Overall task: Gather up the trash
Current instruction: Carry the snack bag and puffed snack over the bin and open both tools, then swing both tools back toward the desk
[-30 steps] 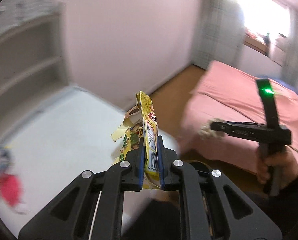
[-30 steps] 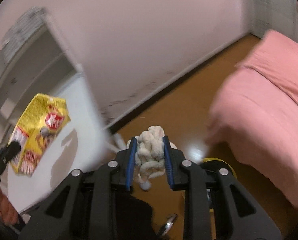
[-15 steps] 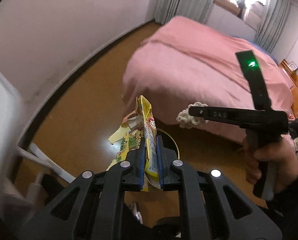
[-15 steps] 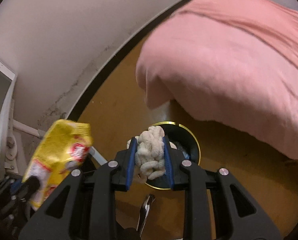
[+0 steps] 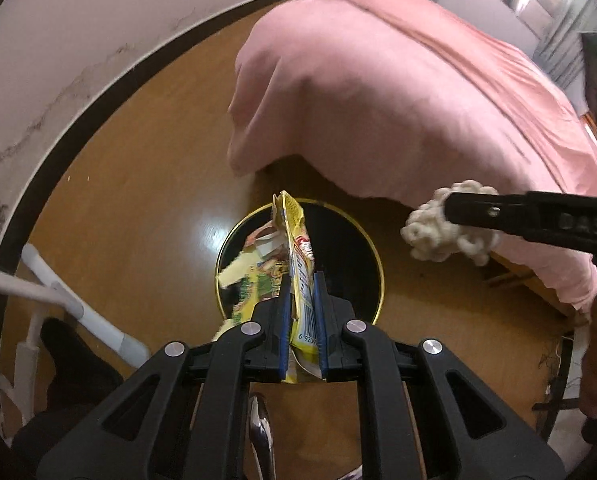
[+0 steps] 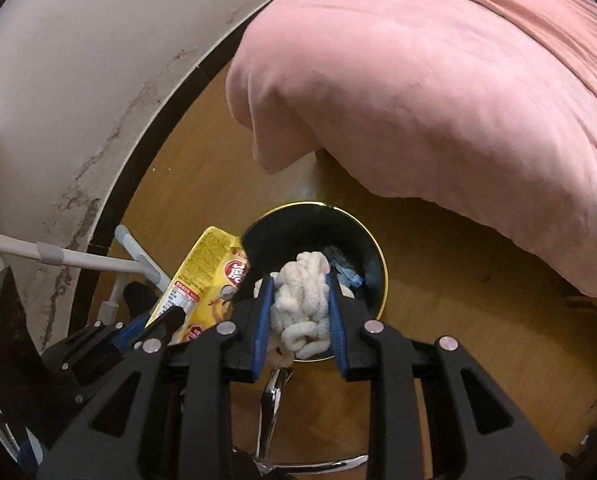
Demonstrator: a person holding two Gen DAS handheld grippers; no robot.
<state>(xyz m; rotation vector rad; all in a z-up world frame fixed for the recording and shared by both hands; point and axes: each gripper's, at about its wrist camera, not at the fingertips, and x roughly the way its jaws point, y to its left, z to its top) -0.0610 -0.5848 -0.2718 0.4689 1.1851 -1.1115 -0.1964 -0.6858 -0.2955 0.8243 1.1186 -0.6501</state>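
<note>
Two loaded claws above bin (image 6: pixel 372 248); bedspread (image 6: pixel 438 80) beside.

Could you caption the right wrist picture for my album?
Right tool clamps a white fluffy wad above a black bin.

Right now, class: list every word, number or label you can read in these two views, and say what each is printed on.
"DAS": embossed on the right hand-held gripper finger.
"6 920": start of the barcode number on the yellow snack packet in the left hand-held gripper.
Packet's red logo: one large Chinese character, too blurred to read.
Packet's fine print: too small.
</note>
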